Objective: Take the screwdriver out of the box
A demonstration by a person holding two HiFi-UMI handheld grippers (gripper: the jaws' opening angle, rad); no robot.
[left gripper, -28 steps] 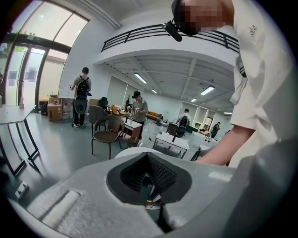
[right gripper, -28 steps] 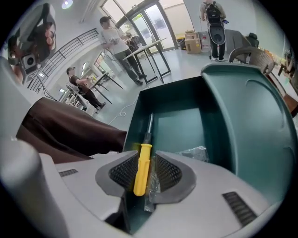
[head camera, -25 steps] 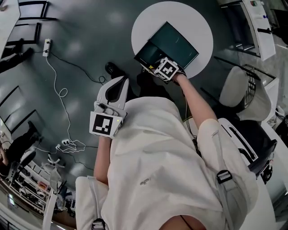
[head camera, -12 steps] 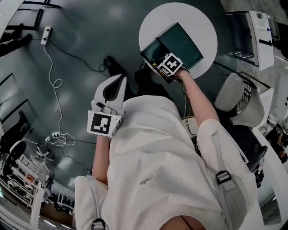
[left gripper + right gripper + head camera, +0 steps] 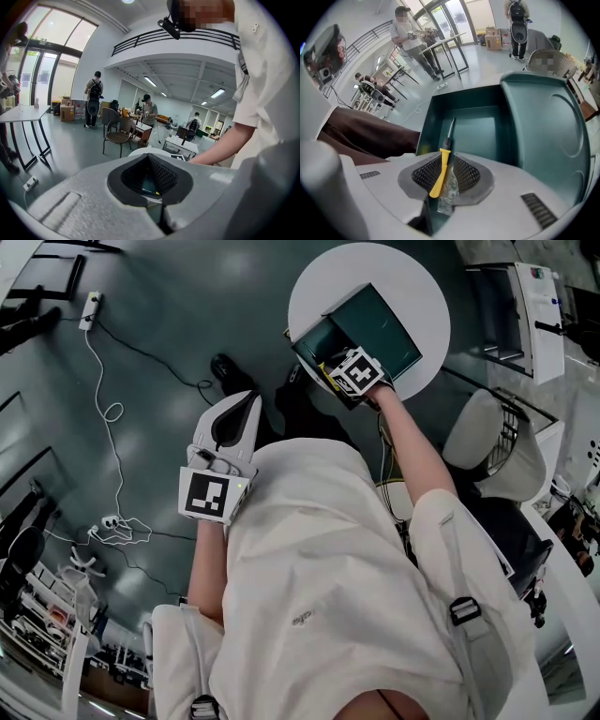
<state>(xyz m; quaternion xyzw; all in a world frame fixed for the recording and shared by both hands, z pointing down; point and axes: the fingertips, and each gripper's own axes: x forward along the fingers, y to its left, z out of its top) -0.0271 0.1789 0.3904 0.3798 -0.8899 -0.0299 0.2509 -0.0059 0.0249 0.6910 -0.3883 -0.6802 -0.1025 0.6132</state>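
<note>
R: right gripper (image 5: pixel 449 161) jaws just closing, narrow, clamped on yellow screwdriver (image 5: pixel 440 172) handle | shaft points to 12 o'clock over open green box (image 5: pixel 483 126) interior | L: left gripper (image 5: pixel 150 158) jaws together, empty

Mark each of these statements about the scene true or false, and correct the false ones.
1. The box stands open on the round table. True.
2. The screwdriver has a red handle. False: the handle is yellow.
3. The screwdriver's handle sits between the right gripper's jaws. True; the jaws have just been closing on it, and its tip points into the box.
4. The left gripper reaches into the box. False: it is away from the table, over the floor, with nothing between its jaws.
</note>
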